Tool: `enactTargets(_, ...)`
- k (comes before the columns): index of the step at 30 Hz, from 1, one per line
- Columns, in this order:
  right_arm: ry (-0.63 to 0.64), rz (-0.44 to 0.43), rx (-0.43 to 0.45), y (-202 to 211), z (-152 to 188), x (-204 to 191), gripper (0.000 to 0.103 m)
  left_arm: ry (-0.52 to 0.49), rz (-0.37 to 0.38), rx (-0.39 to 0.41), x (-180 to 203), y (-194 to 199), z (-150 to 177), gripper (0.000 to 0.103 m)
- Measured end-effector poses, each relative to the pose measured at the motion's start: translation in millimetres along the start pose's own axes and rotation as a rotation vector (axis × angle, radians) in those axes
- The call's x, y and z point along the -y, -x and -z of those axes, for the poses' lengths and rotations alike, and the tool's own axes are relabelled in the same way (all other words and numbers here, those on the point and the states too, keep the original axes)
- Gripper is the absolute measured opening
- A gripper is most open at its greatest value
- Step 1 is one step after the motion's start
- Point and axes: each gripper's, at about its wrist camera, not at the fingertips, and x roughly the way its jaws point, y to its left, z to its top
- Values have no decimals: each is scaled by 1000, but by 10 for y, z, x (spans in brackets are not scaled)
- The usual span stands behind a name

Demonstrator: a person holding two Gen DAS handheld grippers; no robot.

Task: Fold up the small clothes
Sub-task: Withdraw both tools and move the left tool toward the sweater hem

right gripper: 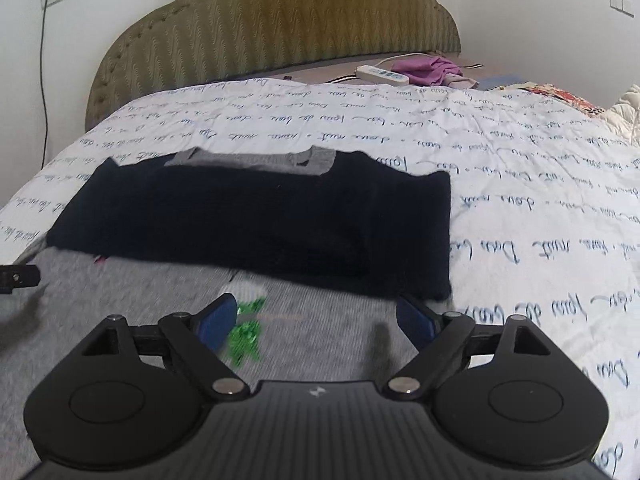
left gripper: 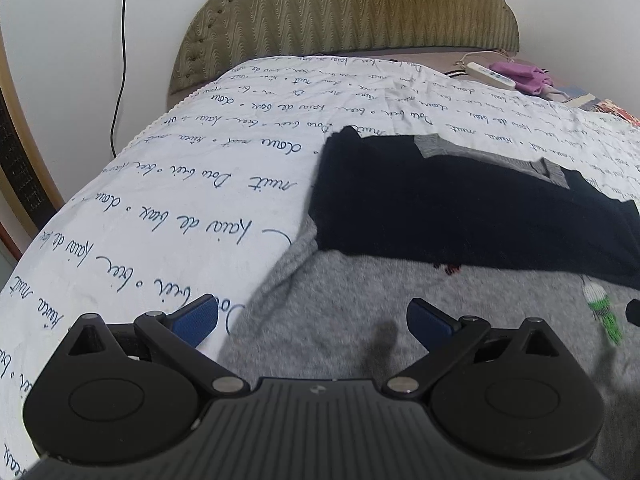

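A small sweater lies flat on the white bedspread (left gripper: 160,184). Its upper part is dark navy (left gripper: 460,208) with a grey collar (left gripper: 436,146), and its lower part is grey knit (left gripper: 360,300) with a green-and-white motif (left gripper: 602,306). In the right wrist view the navy part (right gripper: 260,220) lies with its sleeves folded in, above the grey part (right gripper: 320,336). My left gripper (left gripper: 312,322) is open over the grey hem at its left edge. My right gripper (right gripper: 316,318) is open over the grey hem near its right edge, and its left pad is next to the green motif (right gripper: 244,336). Neither holds anything.
An olive padded headboard (left gripper: 352,8) stands at the far end. A white power strip (right gripper: 382,74) and a purple cloth (right gripper: 426,70) lie near it. A patterned fabric (right gripper: 560,98) is at the far right. A black cable (left gripper: 122,60) hangs on the left wall.
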Motion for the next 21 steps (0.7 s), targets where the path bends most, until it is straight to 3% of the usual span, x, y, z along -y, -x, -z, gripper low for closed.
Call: enactTargets(21, -35, -24, -20, 395, 484, -111, 88, -37, 27, -16, 80, 233, 412, 102)
